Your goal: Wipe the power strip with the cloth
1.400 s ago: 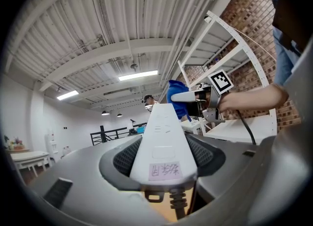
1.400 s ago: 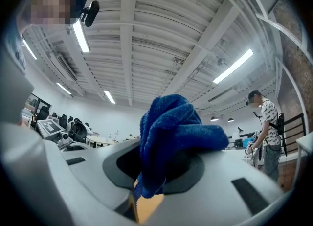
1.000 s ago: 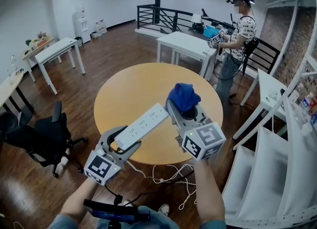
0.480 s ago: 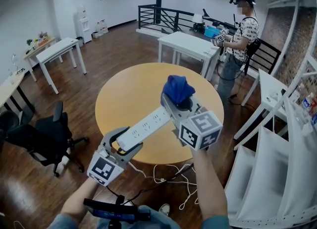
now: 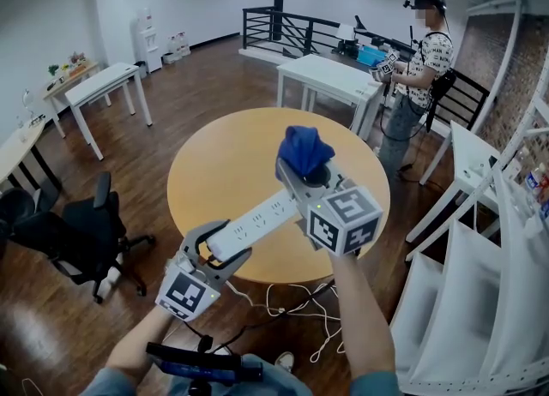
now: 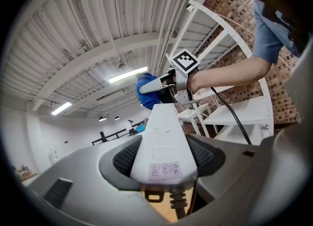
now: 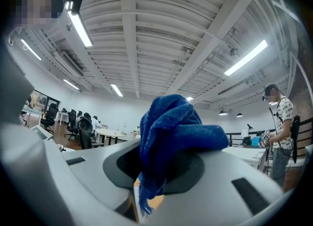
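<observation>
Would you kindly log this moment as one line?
left gripper: shut on power strip | right gripper: shut on blue cloth | both above round table

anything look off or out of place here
Nothing spilled or damaged. One oddity: the white power strip is off the round wooden table, held slanted by the left tool at its cord end, with its white cord trailing in a loose tangle on the floor. The right tool grips a bunched blue cloth.

In the head view your right gripper [image 5: 302,171] covers the far end of the power strip [image 5: 257,219], and the cloth [image 5: 302,151] hides that gripper's jaw tips. The strip's cord [image 6: 178,205] runs off the left gripper view's bottom edge, and its label [image 6: 164,170] is too blurred to read.
</observation>
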A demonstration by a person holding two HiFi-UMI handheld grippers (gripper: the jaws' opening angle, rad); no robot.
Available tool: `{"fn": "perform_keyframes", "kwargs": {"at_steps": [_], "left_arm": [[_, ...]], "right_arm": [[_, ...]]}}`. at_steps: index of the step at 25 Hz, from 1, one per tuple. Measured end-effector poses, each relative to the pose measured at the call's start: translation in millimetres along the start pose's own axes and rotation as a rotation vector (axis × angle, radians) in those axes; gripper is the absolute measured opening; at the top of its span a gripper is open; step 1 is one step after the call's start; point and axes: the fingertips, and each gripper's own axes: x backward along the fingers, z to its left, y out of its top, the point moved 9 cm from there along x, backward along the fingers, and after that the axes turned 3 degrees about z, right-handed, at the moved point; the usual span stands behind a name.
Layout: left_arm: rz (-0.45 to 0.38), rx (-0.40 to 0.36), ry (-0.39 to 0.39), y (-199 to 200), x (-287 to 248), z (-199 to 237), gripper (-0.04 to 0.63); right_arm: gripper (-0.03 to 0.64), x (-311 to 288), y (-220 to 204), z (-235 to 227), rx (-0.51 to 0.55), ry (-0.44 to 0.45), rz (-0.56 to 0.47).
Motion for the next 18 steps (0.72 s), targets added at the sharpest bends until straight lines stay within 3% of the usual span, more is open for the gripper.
{"fn": "perform_keyframes", "kwargs": {"at_steps": [18], "left_arm": [[0.032, -0.010, 0.024, -3.8, -9.1, -0.5, 0.278]], "right_arm": [[0.087, -22.9, -1.0, 43.2, -0.020, 0.098, 0.014]]}}
